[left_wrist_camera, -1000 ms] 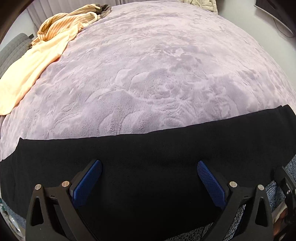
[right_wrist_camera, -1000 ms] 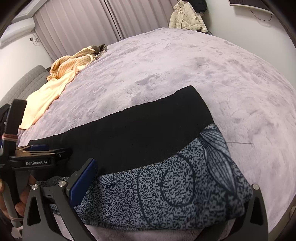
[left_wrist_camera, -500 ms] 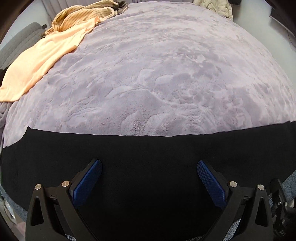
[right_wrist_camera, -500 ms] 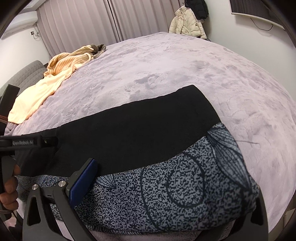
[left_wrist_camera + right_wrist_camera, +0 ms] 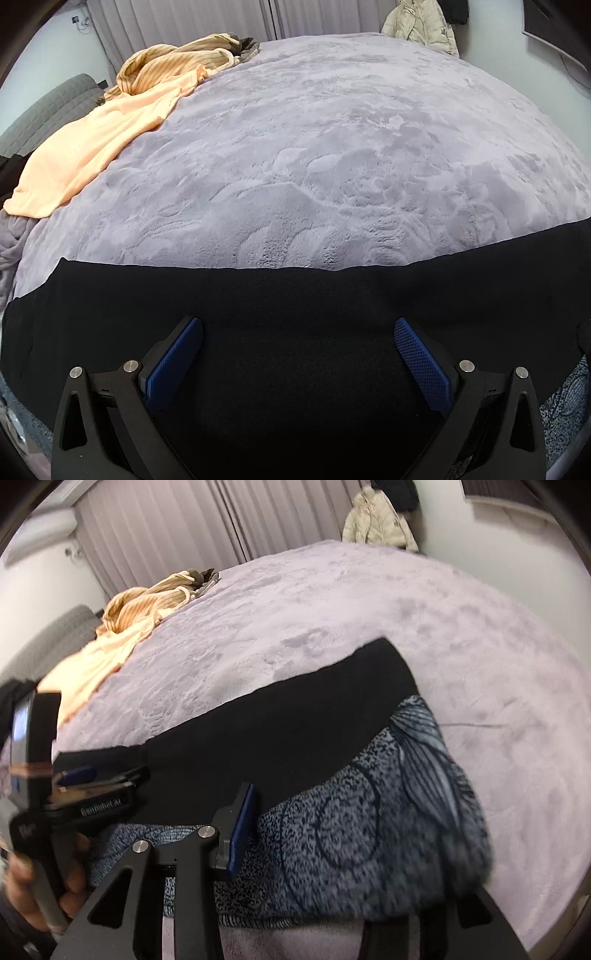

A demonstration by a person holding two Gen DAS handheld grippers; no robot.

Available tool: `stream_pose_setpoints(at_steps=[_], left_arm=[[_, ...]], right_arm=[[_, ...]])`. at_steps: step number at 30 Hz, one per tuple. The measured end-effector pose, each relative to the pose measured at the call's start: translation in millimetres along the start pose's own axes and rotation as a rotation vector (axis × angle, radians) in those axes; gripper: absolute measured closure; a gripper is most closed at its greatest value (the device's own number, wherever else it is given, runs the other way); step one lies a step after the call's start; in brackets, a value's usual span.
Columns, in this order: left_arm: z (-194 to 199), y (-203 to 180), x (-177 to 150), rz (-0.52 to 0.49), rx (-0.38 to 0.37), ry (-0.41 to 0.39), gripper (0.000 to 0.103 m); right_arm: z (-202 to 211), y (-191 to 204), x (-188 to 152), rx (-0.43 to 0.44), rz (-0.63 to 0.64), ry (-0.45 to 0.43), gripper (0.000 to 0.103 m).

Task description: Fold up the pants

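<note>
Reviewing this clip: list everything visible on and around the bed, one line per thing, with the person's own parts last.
pants: one, black, laid flat across the near edge of the bed.
patterned fabric: one, grey with dark swirls, beside the pants at the near edge.
peach garment: one, far left of the bed.
striped garment: one, tan, behind the peach one.
blanket: one, lilac plush, covering the bed.
jacket: one, cream, by the far wall.
curtains: grey, far wall.
left gripper: open over the pants.
right gripper: jaws just been closing, patterned fabric between them.
hand: holding the left gripper's handle.
</note>
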State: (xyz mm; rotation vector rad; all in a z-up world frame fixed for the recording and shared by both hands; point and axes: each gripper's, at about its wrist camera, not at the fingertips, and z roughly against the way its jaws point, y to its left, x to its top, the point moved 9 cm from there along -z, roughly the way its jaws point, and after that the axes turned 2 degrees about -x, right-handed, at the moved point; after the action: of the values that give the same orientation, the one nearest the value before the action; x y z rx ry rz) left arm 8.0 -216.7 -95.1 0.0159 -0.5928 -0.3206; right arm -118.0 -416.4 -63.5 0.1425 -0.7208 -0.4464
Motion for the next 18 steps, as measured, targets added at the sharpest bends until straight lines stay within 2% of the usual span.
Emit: stream_pose_setpoints(at_steps=[1,2,4,6,7,9,12,15,18], left_arm=[[0.9,0.1,0.1,0.006,-0.004,-0.003,0.000],[1.2,0.2,-0.2,0.011,-0.007,-0.006,0.000],[0.3,2.2,-0.1,0.013,-0.008,-0.023,0.000],[0.7,2.5,0.4,0.017,-0.010,-0.037,0.000],[-0.6,3.7,1.2,0.018,-0.014,-0.040,0.000],[0.0,4.8,3.1,0.024,-0.029,-0.048,0.000],[7.8,5.8,-0.3,0.013,-0.057,-0.048,0.000],[22.3,11.9,-0.8,0.008,-0.124,-0.012,0.000],[49.1,40.2,4.6,0.069,-0.187,-0.063,0.000]], right_arm=[[-4.2,-0.5,0.2,0.046,-0.036,0.007,0.037],[-6.5,1.2,1.4,0.073,-0.051,0.004,0.032],[-9.1,8.2,1.9,0.029,-0.022,0.008,0.033],[-5.7,19.1,4.7,-0.011,0.022,0.014,0.060],[-1.4,25.4,6.8,0.004,0.029,0.012,0.085],[11.4,39.3,13.7,0.018,0.057,-0.017,0.088],[31.9,65.9,23.5,-0.008,0.135,-0.078,0.088],[52.3,92.4,31.8,-0.030,0.200,-0.133,0.089],[76.0,126.6,39.0,-0.042,0.283,-0.194,0.089]])
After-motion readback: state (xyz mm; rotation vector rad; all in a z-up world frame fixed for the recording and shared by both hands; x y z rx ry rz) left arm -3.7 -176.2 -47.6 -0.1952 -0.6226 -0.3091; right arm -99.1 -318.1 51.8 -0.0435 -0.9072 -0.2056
